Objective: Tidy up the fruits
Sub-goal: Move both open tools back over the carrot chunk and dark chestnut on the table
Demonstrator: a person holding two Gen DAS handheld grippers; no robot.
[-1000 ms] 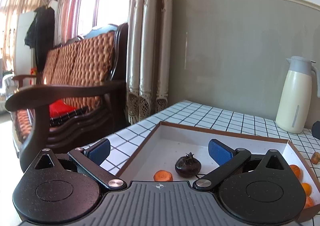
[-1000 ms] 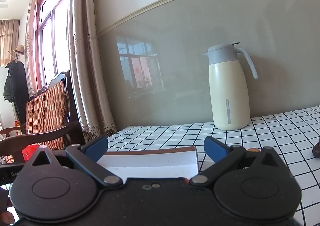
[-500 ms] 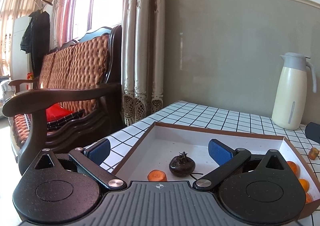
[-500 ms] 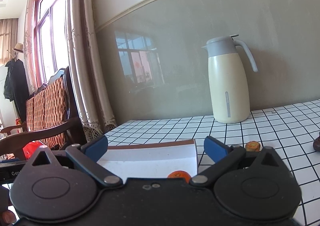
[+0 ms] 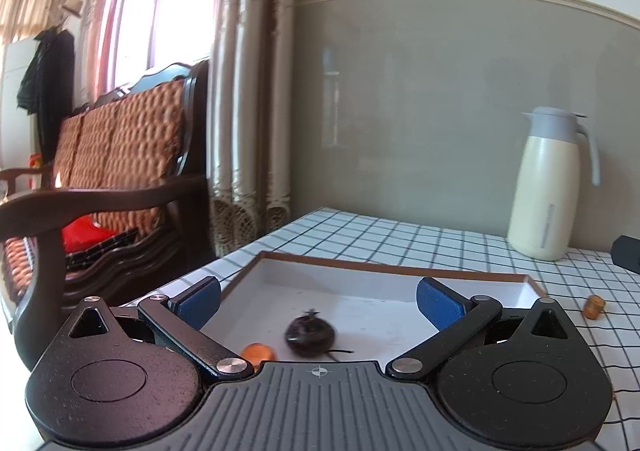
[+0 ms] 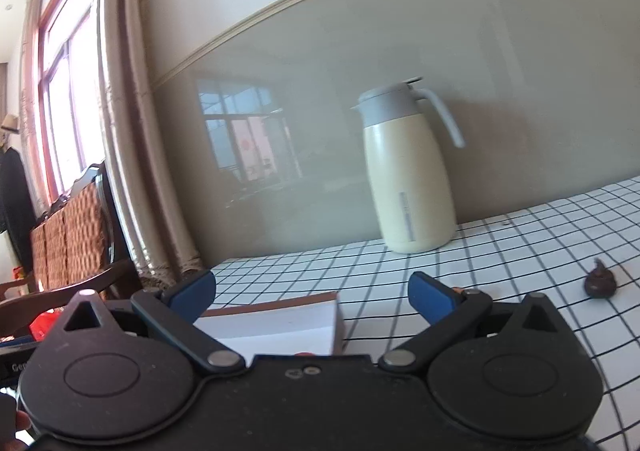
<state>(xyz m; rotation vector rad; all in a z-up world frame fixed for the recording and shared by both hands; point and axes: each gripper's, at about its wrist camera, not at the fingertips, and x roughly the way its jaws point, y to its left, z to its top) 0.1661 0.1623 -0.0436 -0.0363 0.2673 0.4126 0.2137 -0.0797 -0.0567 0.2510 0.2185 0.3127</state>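
In the left wrist view a shallow white box with a brown rim [image 5: 392, 271] lies on the checked table. Inside it sit a dark mangosteen [image 5: 310, 336] and a small orange fruit [image 5: 258, 353], just ahead of my open, empty left gripper [image 5: 316, 297]. Another small orange fruit [image 5: 594, 307] lies on the table right of the box. In the right wrist view my right gripper [image 6: 312, 291] is open and empty above the box's corner [image 6: 280, 321]. A second dark mangosteen [image 6: 599, 283] lies on the table to the right.
A cream thermos jug [image 5: 550, 187] [image 6: 412, 171] stands at the back by the grey wall. A wooden bench with a woven back [image 5: 112, 155] and curtains [image 5: 248, 91] are left of the table. A dark object [image 5: 626, 253] sits at the right edge.
The left gripper has pulled back and turned right, so the box and fruits sit lower and further left in view. The right gripper has swung right; the second mangosteen has come into fuller view.
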